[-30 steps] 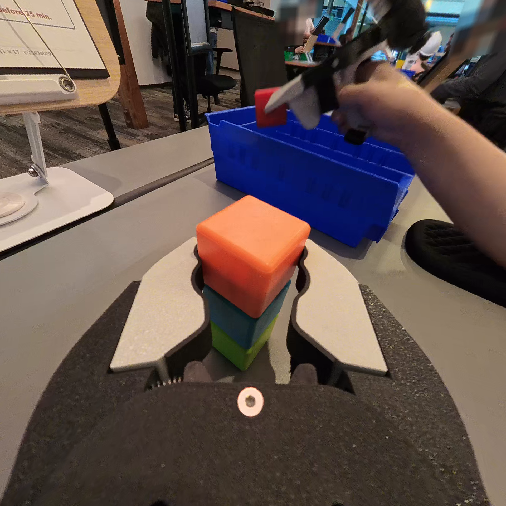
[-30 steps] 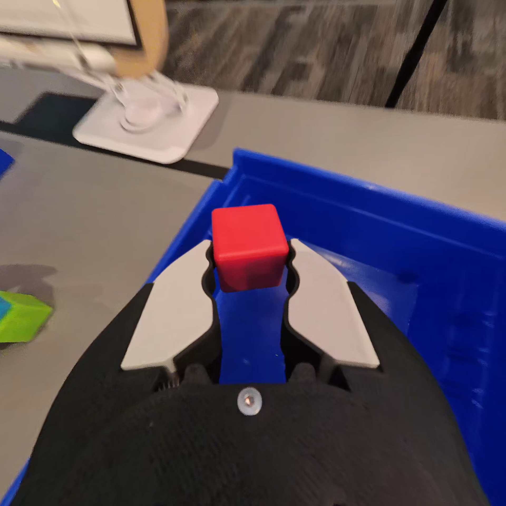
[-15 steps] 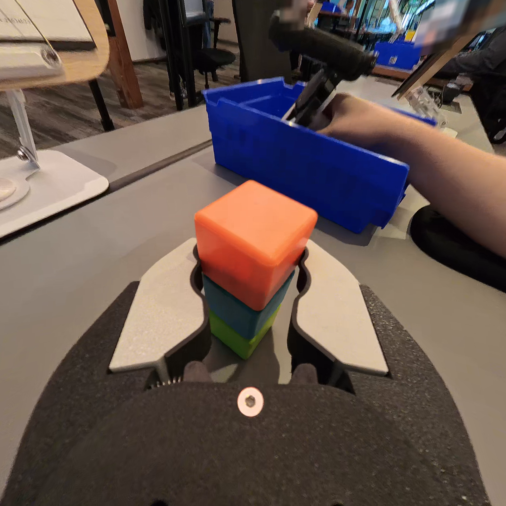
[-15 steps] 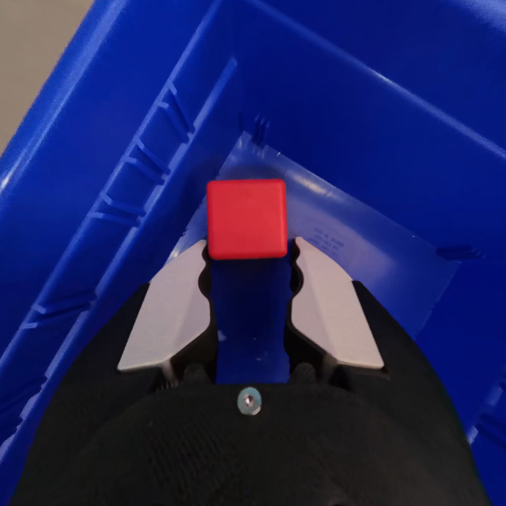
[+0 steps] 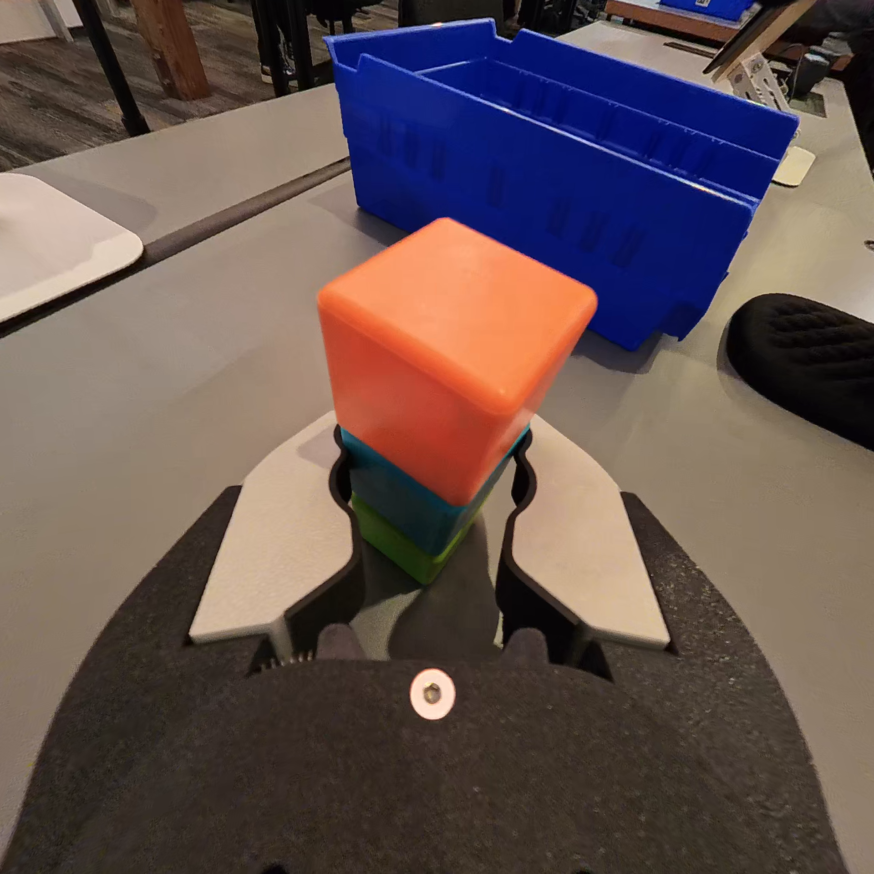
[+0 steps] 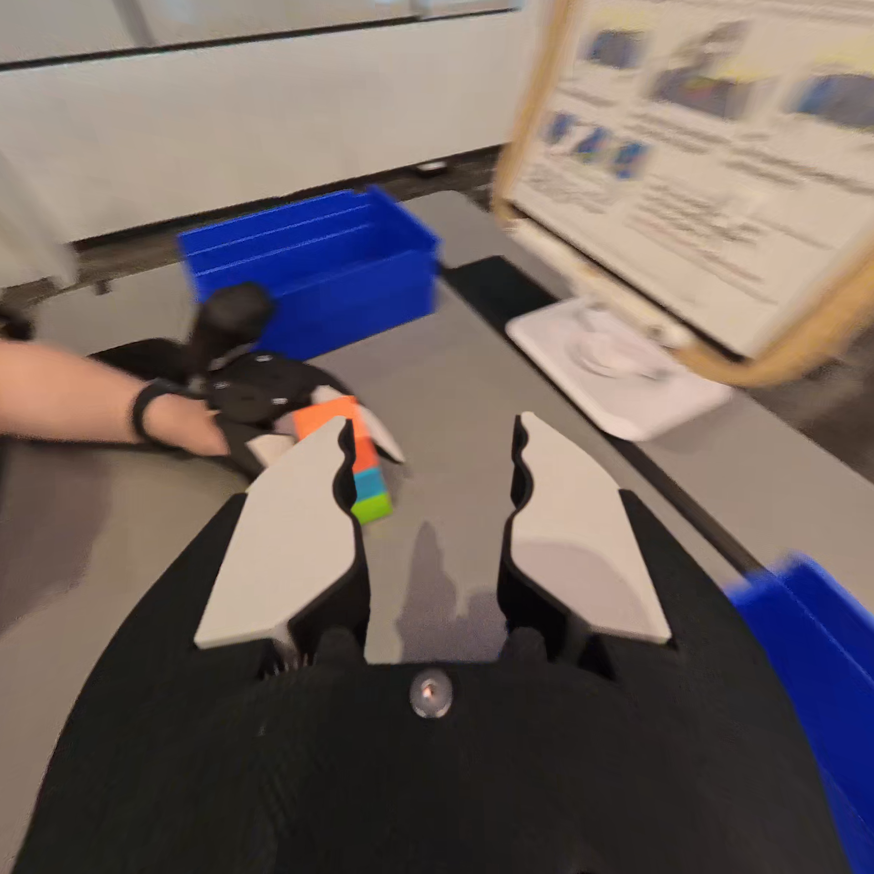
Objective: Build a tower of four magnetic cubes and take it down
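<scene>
Left tongs clenched on teal cube, middle of three-cube stack: orange cube on top, green cube at bottom, resting on grey tabletop. Right tongs released, holding nothing, above tabletop, stack just beyond left finger. Black pad at right of stack. Blue bin farther back on tabletop. White stand base and framed board at far right in right wrist view, blurred.

Three stacked cubes: one orange cube, one teal cube, one green cube; two blue bins; two grippers
</scene>
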Motion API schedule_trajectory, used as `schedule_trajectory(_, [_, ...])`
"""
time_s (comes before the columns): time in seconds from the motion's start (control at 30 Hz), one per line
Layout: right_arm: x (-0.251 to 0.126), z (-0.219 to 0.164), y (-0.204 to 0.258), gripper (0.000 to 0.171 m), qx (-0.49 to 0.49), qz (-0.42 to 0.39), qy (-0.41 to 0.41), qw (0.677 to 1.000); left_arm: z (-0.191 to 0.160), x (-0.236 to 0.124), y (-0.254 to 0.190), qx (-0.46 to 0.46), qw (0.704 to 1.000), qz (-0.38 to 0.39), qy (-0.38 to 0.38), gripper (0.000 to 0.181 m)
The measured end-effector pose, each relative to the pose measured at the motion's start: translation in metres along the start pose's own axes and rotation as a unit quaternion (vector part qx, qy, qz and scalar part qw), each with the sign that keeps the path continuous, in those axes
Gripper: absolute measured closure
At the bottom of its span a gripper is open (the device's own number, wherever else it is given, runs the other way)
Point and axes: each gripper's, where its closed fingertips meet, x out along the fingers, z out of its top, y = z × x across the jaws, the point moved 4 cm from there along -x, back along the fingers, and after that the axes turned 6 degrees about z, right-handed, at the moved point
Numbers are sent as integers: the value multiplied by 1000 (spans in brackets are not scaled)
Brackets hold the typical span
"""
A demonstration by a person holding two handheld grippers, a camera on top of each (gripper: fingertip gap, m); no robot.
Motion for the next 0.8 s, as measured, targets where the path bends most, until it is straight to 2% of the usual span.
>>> schedule_trajectory(0.1, [48, -10, 41, 100, -52, 87, 55, 993, 0, 0, 0, -4, 1000, -3, 2, 115])
schedule_trajectory(0.2, [83, -31, 62, 100, -95, 108, 117, 983, 0, 0, 0, -4, 1000, -4, 3, 115])
schedule_trajectory(0.27, [98, -39, 68, 101, -89, 119, 134, 980, 0, 0, 0, -4, 1000, -4, 3, 115])
schedule_trajectory(0.3, [103, -44, 70, 102, -80, 123, 146, 978, 0, 0, 0, -4, 1000, -4, 3, 115])
schedule_trajectory(0.33, [107, -49, 68, 115, -76, 115, 160, 978, 0, 0, 0, -4, 1000, -4, 3, 115])
schedule_trajectory(0.37, [110, -53, 66, 122, -74, 111, 166, 977, 0, 0, 0, -3, 1000, -4, 3, 115])
schedule_trajectory(0.63, [108, -52, 64, 123, -30, 120, 166, 978, 0, 1, -1, 2, 1000, -4, 4, 115])
schedule_trajectory(0.8, [86, -27, 56, 123, 24, 133, 98, 986, 0, 1, -1, 1, 1000, -6, 5, 115])
